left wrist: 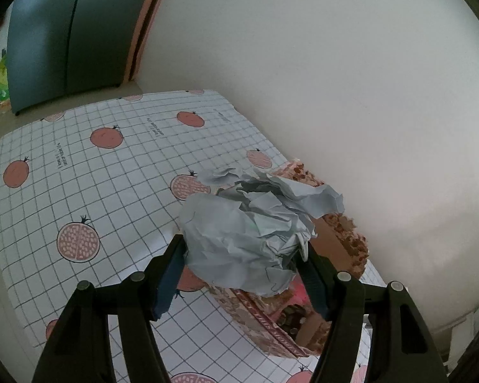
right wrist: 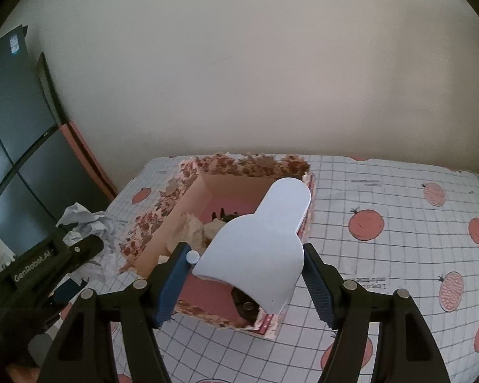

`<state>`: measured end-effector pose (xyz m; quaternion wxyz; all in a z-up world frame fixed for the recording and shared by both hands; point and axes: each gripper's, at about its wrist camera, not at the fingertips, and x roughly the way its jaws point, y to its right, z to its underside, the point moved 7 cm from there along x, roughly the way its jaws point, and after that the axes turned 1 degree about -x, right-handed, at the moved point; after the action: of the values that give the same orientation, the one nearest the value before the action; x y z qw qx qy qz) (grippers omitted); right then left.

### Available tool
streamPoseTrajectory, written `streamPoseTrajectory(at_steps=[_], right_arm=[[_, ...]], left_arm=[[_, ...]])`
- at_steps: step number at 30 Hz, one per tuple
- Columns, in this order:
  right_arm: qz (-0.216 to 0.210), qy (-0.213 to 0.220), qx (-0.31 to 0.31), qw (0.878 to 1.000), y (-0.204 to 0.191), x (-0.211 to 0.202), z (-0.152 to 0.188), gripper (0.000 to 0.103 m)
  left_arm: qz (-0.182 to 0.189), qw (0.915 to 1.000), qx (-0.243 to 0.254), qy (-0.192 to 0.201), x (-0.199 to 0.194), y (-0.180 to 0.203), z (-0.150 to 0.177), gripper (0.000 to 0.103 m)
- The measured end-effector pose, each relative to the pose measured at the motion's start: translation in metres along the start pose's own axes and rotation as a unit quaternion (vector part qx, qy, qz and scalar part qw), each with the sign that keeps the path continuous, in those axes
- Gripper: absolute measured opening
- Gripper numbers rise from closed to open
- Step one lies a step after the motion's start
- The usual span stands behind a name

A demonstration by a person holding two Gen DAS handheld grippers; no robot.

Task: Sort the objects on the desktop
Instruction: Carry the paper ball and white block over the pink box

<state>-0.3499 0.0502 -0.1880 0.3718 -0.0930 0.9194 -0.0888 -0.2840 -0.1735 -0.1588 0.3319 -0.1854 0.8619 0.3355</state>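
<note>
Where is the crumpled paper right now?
The crumpled paper is clamped in the left hand-held gripper, just left of the patterned box.

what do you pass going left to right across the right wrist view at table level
dark cabinet → left hand-held gripper shut on crumpled paper → patterned cardboard box → white scoop in the right hand-held gripper → bare checked tablecloth

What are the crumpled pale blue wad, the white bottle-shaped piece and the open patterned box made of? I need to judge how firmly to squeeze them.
Crumpled pale blue wad: paper, matte, with sharp creases.
White bottle-shaped piece: probably smooth plastic, with an even curved surface.
Open patterned box: likely printed cardboard, with plain tan inner walls.
</note>
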Motion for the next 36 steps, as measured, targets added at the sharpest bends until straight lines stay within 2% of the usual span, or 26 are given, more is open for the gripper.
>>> streamPoseTrajectory(at_steps=[18, 36], right_arm=[[-0.021, -0.009, -0.027, 0.999, -0.034, 0.012, 0.008, 0.072], [-0.009, -0.028, -0.02, 0.999, -0.026, 0.023, 0.016, 0.072]], left_arm=[[-0.001, 0.9998, -0.009, 0.016, -0.007, -0.016, -0.011, 0.069], [0.023, 0.9988, 0.043, 0.003, 0.014, 0.014, 0.006, 0.07]])
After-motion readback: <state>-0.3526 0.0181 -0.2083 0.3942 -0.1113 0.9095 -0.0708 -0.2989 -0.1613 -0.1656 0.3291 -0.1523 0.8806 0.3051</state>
